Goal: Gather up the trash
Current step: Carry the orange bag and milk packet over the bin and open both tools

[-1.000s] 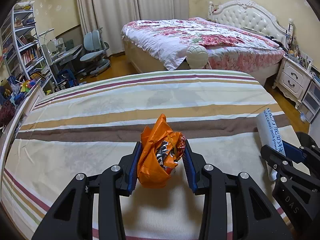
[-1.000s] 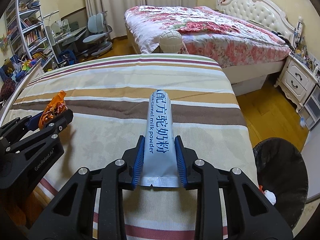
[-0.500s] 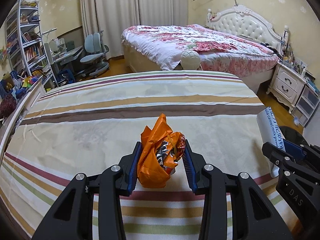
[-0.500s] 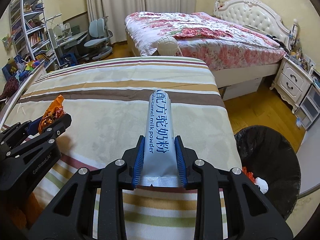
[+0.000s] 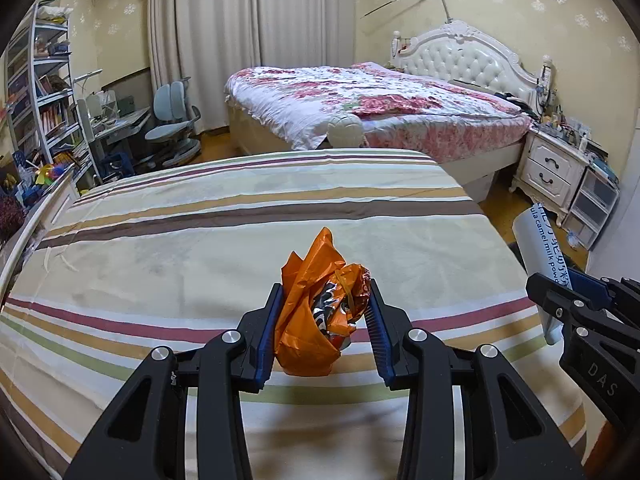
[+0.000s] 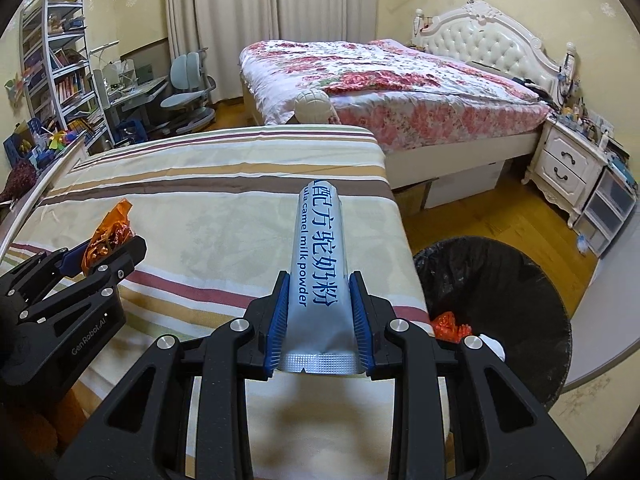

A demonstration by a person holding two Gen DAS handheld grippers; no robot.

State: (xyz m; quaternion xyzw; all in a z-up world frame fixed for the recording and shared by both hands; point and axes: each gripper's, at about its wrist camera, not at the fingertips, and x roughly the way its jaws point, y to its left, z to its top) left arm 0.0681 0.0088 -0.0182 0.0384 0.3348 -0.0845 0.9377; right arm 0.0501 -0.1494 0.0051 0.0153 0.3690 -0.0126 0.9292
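Bedroom, lower half of both frames filled by a striped bed (image 5: 240, 240). At lower right of the right wrist view, beside that bed, a black trash bin (image 6: 520, 280) with some scraps already inside. Centre of that view: right tongs (image 6: 318, 320) pinching a pale camel milk powder sachet (image 6: 318, 248). Centre of the left wrist view: left tongs (image 5: 325, 332) clamped on a crumpled orange wrapper (image 5: 316, 320). Both pieces picked up, neither over the bin yet; dropping them in left to do.

Crumpled orange wrapper (image 5: 320, 308), clamped upright above striped bed. Long pale-blue milk powder sachet (image 6: 318, 264), blue lettering, crimped end nearest, pinched and pointing forward. Black-lined bin (image 6: 532, 280) on floor, holding orange and white scraps.
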